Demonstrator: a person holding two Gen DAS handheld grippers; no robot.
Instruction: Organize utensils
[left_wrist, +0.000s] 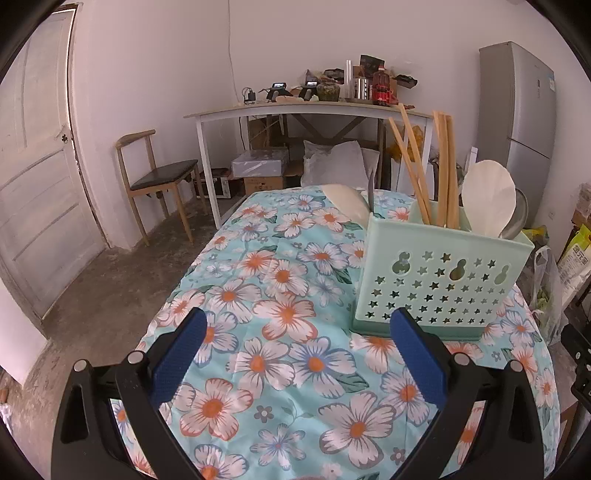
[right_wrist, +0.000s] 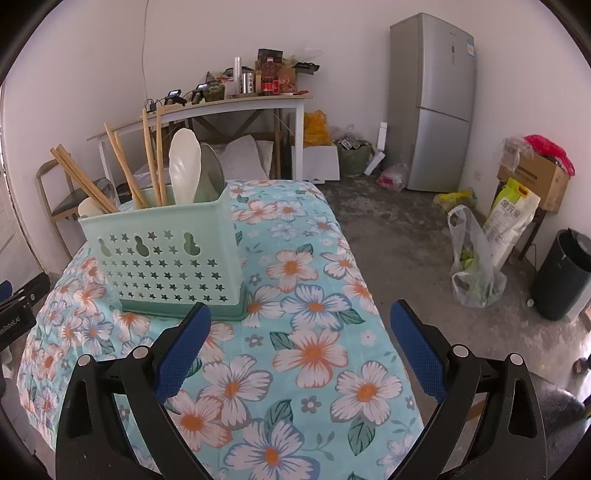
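Our left gripper (left_wrist: 297, 332) and right gripper (right_wrist: 301, 325) both gape wide, holding nothing. The utensil caddy (left_wrist: 439, 277), right of centre in the left view, already holds chopsticks (left_wrist: 443, 162) and a white spoon (left_wrist: 487, 195). We judge a careless nudge could tip it, since those tall handles lean.

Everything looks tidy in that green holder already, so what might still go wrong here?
The tall wooden chopsticks lean outward above the pale green perforated plastic holder; bumping them might tip it. The holder stands near the edge of the floral tablecloth-covered table, so a nudge could slide it off. Both the left gripper and right gripper are open and empty.
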